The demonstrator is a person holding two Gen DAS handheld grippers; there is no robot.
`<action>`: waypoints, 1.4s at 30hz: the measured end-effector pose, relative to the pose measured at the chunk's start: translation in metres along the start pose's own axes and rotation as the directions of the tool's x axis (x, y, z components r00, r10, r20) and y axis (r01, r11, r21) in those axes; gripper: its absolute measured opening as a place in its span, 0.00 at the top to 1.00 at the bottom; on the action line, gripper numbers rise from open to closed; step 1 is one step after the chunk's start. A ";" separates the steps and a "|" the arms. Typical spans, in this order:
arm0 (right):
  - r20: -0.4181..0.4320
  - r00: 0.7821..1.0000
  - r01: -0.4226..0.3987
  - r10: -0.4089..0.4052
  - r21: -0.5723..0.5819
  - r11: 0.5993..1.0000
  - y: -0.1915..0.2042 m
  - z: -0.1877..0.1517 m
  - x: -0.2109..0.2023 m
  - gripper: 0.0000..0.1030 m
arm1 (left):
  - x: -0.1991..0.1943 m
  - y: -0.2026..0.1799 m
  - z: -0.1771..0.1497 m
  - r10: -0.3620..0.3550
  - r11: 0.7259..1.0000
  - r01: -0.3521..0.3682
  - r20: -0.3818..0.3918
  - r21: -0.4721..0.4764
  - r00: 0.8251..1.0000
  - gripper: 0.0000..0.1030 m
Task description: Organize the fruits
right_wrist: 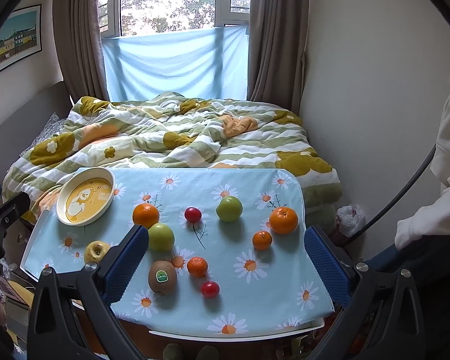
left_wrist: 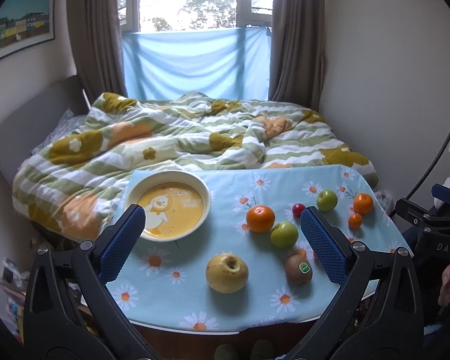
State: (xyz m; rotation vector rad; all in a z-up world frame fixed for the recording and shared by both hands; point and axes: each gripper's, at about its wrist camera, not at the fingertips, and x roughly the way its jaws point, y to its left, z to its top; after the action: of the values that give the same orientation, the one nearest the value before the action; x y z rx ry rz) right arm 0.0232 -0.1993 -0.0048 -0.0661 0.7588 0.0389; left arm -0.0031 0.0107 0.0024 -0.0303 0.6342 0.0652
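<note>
We see the left gripper (left_wrist: pixel 222 225) with its blue-padded fingers (left_wrist: pixel 126 240) spread wide and holding nothing; it hovers above the near edge of the daisy-print tablecloth (left_wrist: pixel 255 186) and touches no fruit. Between its fingers, in the left wrist view, lie the yellow apple (left_wrist: pixel 227 273), the kiwi (left_wrist: pixel 298 270) with a green sticker, a green apple (left_wrist: pixel 284 234) and a large orange (left_wrist: pixel 260 218) just touching that apple. The cream plate (left_wrist: pixel 168 205) with a duck picture sits at the far left of the cloth, partly behind the left finger, and carries no fruit. The right gripper (right_wrist: pixel 226 243) is likewise wide open and empty, hanging over the near side of the table. Between its fingers in the right wrist view we find the same kiwi (right_wrist: pixel 162 276), a small mandarin (right_wrist: pixel 197 266) just beside it, a red cherry tomato (right_wrist: pixel 210 289) nearest the camera, another small mandarin (right_wrist: pixel 262 240), a second large orange (right_wrist: pixel 283 220), a second green apple (right_wrist: pixel 229 208) and a red tomato (right_wrist: pixel 192 214) farther back. The yellow apple lies outside the left finger, near the plate's side of the table. Behind the table is a bed with a flowered quilt (right_wrist: pixel 171 132).
</note>
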 end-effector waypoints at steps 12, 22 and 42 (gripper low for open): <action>-0.002 1.000 -0.007 0.007 -0.011 1.000 0.006 -0.001 0.001 0.00 | 0.001 -0.001 0.001 0.009 1.000 -0.009 0.001 0.006 1.000 0.00; -0.002 1.000 -0.007 0.007 -0.012 1.000 0.008 -0.001 0.001 0.00 | 0.001 0.000 0.001 0.009 1.000 -0.009 0.000 0.005 1.000 0.00; 0.000 1.000 -0.010 0.010 -0.015 1.000 0.013 -0.001 -0.002 0.00 | -0.003 0.000 0.002 0.011 1.000 -0.011 0.003 0.004 1.000 0.00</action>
State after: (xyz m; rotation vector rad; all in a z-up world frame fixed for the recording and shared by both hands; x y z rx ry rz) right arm 0.0205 -0.1864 -0.0050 -0.0768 0.7590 0.0543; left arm -0.0043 0.0103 0.0055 -0.0228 0.6320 0.0745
